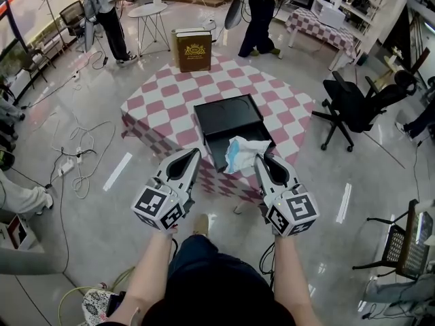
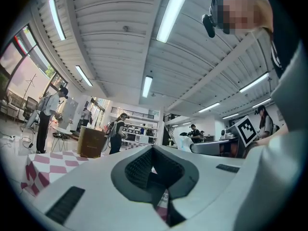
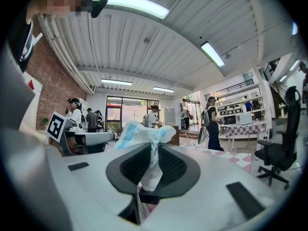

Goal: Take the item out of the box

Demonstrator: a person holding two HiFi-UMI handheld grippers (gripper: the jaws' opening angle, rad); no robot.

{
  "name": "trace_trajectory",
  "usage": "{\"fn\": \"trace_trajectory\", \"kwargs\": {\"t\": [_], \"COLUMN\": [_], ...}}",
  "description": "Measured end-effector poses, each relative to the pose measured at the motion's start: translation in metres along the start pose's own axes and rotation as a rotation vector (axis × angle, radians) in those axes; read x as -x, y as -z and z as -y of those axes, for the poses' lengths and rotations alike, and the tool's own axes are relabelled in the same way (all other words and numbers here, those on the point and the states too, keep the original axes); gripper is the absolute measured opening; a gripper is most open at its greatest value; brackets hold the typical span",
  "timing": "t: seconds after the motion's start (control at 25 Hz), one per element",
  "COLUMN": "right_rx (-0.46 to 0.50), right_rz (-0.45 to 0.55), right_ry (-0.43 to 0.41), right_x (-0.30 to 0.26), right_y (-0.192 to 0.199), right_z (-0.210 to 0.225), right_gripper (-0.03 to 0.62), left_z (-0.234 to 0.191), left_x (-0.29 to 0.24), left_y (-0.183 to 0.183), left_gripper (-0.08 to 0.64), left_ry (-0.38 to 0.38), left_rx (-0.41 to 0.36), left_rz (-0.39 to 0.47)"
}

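Observation:
A black box [image 1: 212,151] lies open on the red-and-white checked table [image 1: 163,100], with its flat lid [image 1: 228,114] just behind it. My right gripper [image 1: 260,157] is shut on a crumpled white and blue packet [image 1: 241,153], which hangs above the box's near right corner. In the right gripper view the packet [image 3: 144,133] bunches up between the pads and sticks out past the tips of the right gripper [image 3: 155,150]. My left gripper [image 1: 194,155] hovers left of the box by the table's near edge. In its own view the left gripper [image 2: 153,153] has its pads together with nothing between them.
A brown carton [image 1: 192,49] stands upright at the table's far edge. A black office chair [image 1: 353,104] sits to the right. Cables and a power strip [image 1: 68,165] trail on the floor at left. People stand beyond the table near a small round table [image 1: 148,11].

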State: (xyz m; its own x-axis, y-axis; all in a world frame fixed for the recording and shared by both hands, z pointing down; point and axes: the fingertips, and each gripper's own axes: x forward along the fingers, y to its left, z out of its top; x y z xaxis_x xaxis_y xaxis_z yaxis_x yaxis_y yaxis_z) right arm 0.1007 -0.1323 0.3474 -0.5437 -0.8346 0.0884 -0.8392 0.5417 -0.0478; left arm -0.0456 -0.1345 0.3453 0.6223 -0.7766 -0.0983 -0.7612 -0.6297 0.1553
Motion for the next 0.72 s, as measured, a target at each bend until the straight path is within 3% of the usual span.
{"fn": "trace_trajectory", "kwargs": {"t": [0.72], "right_rx": [0.017], "right_rz": [0.025], "right_ry": [0.014], "right_x": [0.013], "right_y": [-0.008], "right_z": [-0.007], "right_gripper": [0.054], "left_z": [0.009], "left_x": [0.013], "left_y": [-0.006], "left_gripper": [0.002], "left_ry": [0.001], "left_rx": [-0.006], "left_rz": [0.013]}}
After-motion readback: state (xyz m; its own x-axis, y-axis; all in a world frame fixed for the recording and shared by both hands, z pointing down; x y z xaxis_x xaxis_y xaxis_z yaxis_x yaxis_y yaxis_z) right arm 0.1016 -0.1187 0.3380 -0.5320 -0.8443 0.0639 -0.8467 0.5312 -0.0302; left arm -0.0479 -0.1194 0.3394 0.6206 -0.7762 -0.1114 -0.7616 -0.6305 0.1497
